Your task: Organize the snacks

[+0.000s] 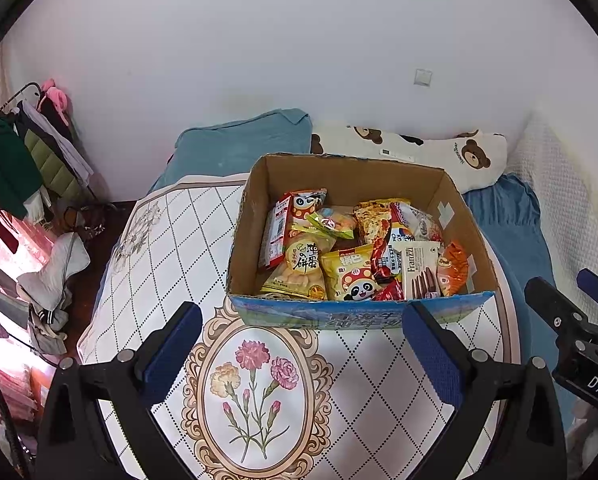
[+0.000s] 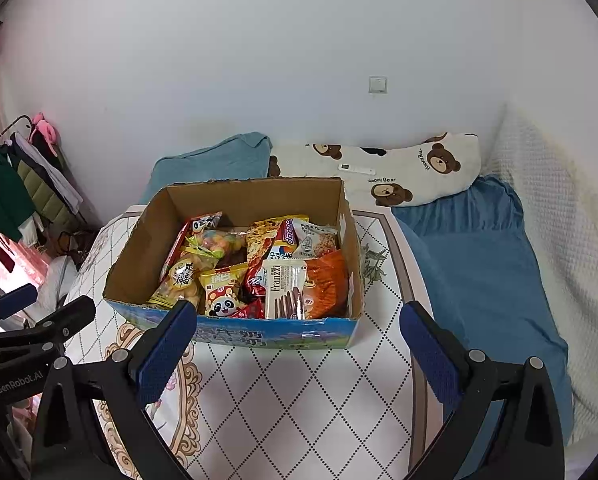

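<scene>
An open cardboard box (image 1: 351, 176) with a blue printed front stands on a patterned table (image 1: 147, 256). It is full of snack packets: a yellow panda bag (image 1: 349, 276), a white Franzzi wafer pack (image 1: 419, 270), an orange bag (image 1: 455, 266) and several others. My left gripper (image 1: 303, 334) hovers open just in front of the box, holding nothing. In the right wrist view the same box (image 2: 255, 196) sits ahead and slightly left, with the Franzzi pack (image 2: 285, 290) at its front. My right gripper (image 2: 299, 334) is open and holds nothing.
The table stands on a bed with a blue sheet (image 2: 479, 256), a teal pillow (image 1: 243, 144) and a bear-print pillow (image 2: 403, 168) behind the box. A clothes rack (image 1: 23, 152) stands at far left. The white wall lies behind.
</scene>
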### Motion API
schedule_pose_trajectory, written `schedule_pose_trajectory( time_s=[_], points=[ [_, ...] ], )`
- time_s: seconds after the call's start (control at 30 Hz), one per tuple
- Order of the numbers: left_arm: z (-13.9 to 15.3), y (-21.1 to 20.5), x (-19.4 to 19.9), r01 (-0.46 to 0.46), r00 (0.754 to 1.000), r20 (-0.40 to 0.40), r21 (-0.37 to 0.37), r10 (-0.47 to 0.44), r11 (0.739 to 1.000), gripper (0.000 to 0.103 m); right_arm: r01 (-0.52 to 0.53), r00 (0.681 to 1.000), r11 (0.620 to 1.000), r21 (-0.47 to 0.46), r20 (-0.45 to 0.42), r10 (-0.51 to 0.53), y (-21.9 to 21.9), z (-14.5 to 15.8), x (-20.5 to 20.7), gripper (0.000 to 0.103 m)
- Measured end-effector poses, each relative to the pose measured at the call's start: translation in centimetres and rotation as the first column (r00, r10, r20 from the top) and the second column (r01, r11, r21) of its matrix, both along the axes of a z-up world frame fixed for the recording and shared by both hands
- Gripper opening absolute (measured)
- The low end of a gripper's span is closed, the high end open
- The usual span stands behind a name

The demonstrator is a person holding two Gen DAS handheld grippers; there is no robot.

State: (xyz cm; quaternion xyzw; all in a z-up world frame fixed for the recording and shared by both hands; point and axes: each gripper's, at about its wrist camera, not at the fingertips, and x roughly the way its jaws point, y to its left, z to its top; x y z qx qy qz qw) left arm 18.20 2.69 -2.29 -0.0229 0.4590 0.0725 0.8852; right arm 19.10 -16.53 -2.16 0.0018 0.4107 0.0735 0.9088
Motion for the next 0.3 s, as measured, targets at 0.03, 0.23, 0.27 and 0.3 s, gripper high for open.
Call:
schedule_pose_trajectory(
  time_s=[0.03, 0.23, 0.27, 0.3],
  points=[
    [0.00, 0.00, 0.02, 0.000, 1.000, 0.001, -0.001, 0.000, 1.000, 0.102, 0.000, 1.000, 1.000, 0.000, 0.001, 0.000, 0.04, 0.00, 0.02, 0.103],
    [-0.10, -0.06, -0.01, 0.006, 1.000, 0.007, -0.008, -0.006, 1.000, 0.102, -0.001, 1.000, 1.000, -0.005, 0.001, 0.001, 0.08, -0.01, -0.01, 0.103],
    [-0.09, -0.06, -0.05, 0.005, 1.000, 0.009, -0.010, -0.005, 1.000, 0.102, 0.000, 1.000, 1.000, -0.006, 0.002, 0.000, 0.10, 0.01, -0.03, 0.103],
    [-0.07, -0.05, -0.09, 0.003, 1.000, 0.011, -0.010, -0.003, 1.000, 0.102, 0.001, 1.000, 1.000, -0.007, 0.003, -0.001, 0.11, 0.01, -0.02, 0.103]
  ],
)
